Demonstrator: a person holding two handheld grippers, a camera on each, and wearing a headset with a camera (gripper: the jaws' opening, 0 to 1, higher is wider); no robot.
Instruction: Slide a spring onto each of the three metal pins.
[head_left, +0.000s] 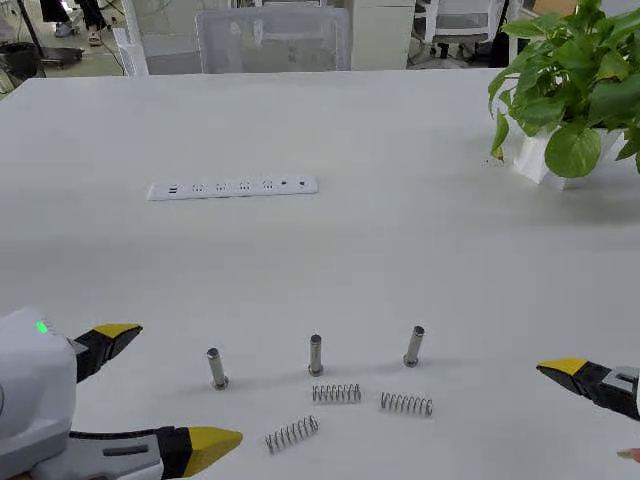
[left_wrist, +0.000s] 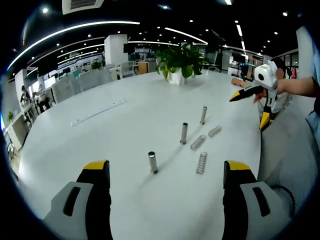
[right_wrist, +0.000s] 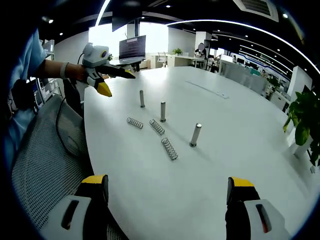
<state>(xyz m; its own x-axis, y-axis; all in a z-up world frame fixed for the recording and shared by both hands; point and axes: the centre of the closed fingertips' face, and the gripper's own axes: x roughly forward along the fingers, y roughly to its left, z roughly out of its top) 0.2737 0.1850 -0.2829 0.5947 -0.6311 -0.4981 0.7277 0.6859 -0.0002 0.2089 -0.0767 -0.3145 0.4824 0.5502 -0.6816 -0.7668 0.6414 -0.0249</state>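
Three short metal pins stand upright in a row on the white table: left pin (head_left: 216, 368), middle pin (head_left: 315, 355), right pin (head_left: 413, 346). Three loose springs lie just in front of them: one (head_left: 292, 433), one (head_left: 336, 393), one (head_left: 406, 403). All three pins are bare. My left gripper (head_left: 165, 390) is open at the bottom left, its jaws wide apart, with the nearest pin (left_wrist: 152, 162) just beyond its tips. My right gripper (right_wrist: 167, 181) is open and holds nothing. One of its yellow-tipped fingers (head_left: 580, 375) shows at the right edge, clear of the springs.
A white power strip (head_left: 232, 187) lies mid-table, beyond the pins. A potted plant (head_left: 565, 100) stands at the back right. A chair (head_left: 272, 40) sits behind the far edge. The table's near edge (right_wrist: 100, 165) runs close behind the springs.
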